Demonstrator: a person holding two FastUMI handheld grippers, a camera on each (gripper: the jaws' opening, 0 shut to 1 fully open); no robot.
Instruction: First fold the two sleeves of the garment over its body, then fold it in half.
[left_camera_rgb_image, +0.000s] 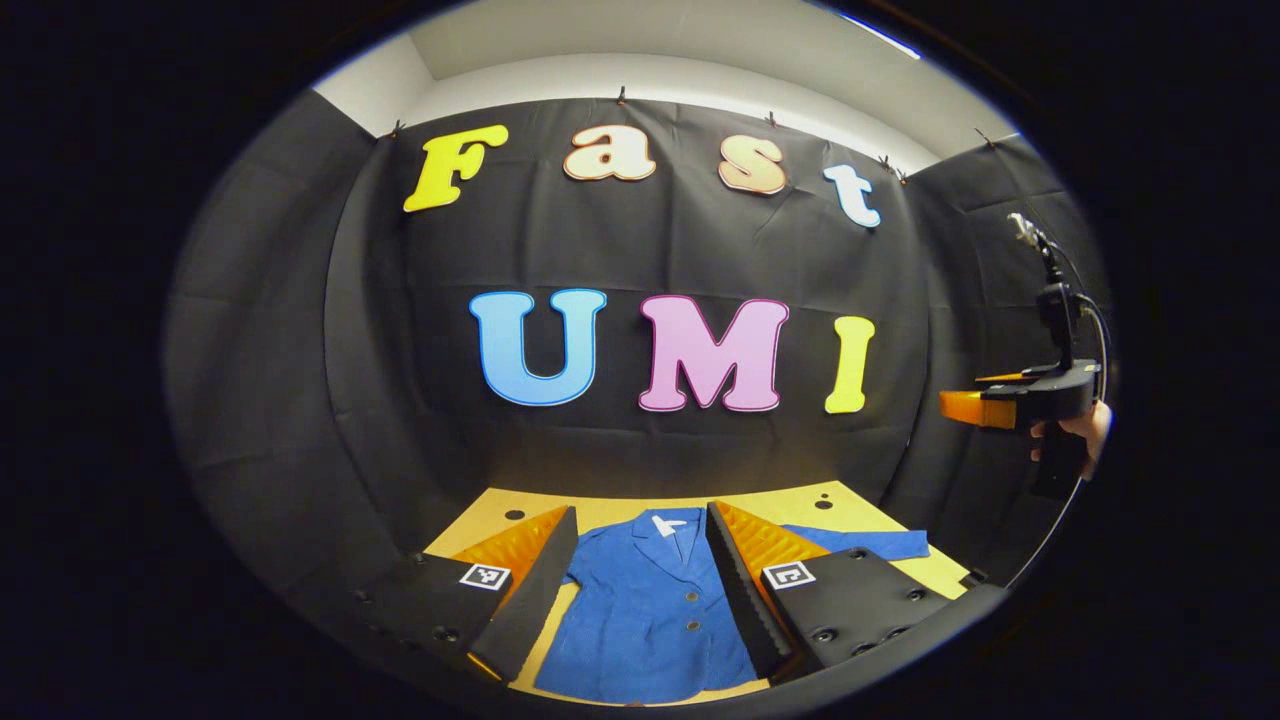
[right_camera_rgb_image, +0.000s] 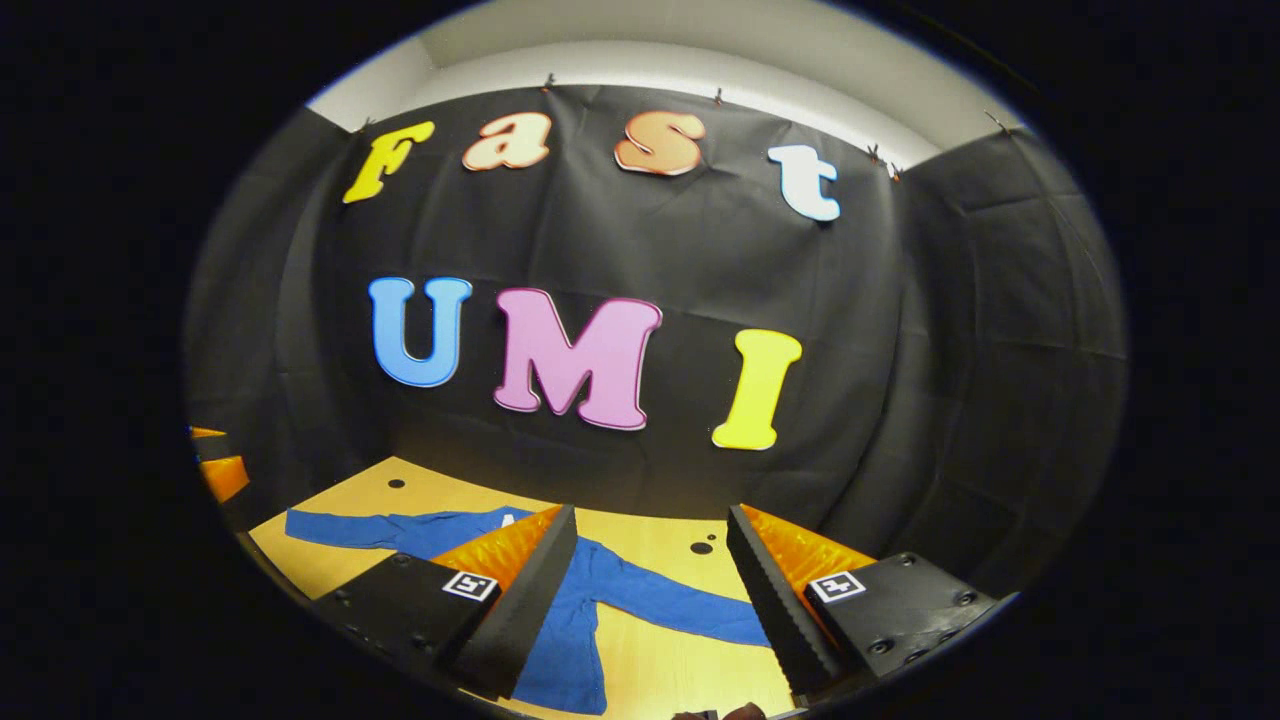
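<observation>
lying flat on the yellow table (left_camera_rgb_image: 600, 512) is the blue jacket (left_camera_rgb_image: 650, 620), front up, both sleeves spread out to the sides. the left gripper (left_camera_rgb_image: 640, 590) and the right gripper (right_camera_rgb_image: 650, 590) hang above it, each with jaws wide apart, holding nothing.

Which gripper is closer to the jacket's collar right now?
Left, probably. The left gripper hangs over the collar; the right gripper frames the jacket's outstretched sleeve, beside it.

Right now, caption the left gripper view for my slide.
Open left tongs hover above a blue jacket spread flat on the wooden table.
</observation>
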